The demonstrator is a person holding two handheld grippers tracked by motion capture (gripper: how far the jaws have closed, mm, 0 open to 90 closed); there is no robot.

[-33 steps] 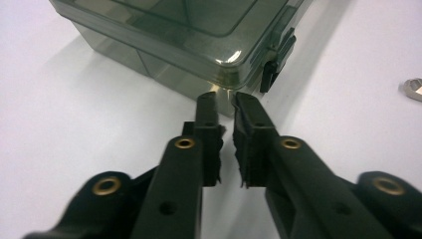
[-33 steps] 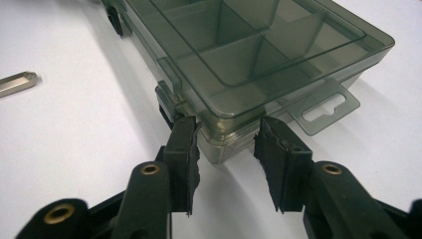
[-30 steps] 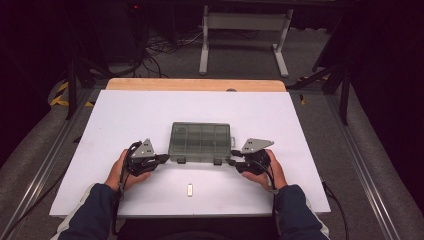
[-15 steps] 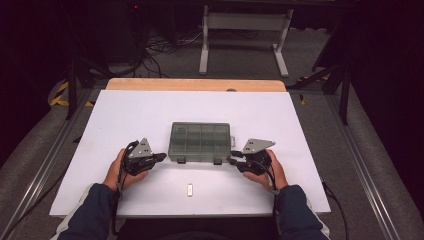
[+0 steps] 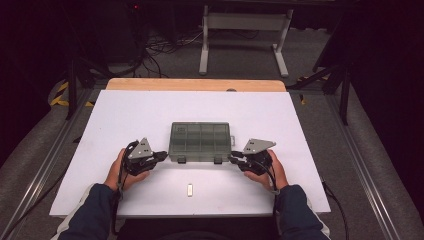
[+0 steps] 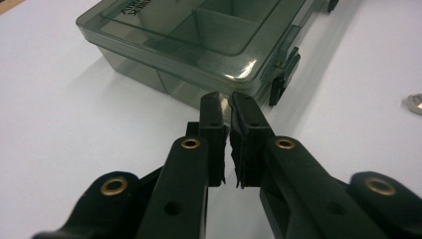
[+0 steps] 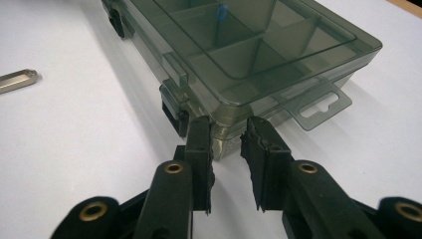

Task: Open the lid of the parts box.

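A smoky clear compartment box point(image 5: 200, 141) lies shut in the middle of the white table, latches toward me. My left gripper point(image 5: 162, 155) points at its near left corner. In the left gripper view the jaws point(image 6: 225, 102) have just been opening to a narrow gap, nothing between them, tips right at the box point(image 6: 199, 40) corner. My right gripper point(image 5: 234, 160) points at the near right corner. Its jaws point(image 7: 229, 127) have just been closing, and the box point(image 7: 259, 50) corner sits between the tips; I cannot tell if they press on it.
A small silver metal piece point(image 5: 190, 189) lies on the table point(image 5: 125, 115) near its front edge, between my hands, and also appears as the metal piece point(image 7: 17, 80) at the left of the right gripper view. A wooden strip point(image 5: 195, 84) runs along the far edge.
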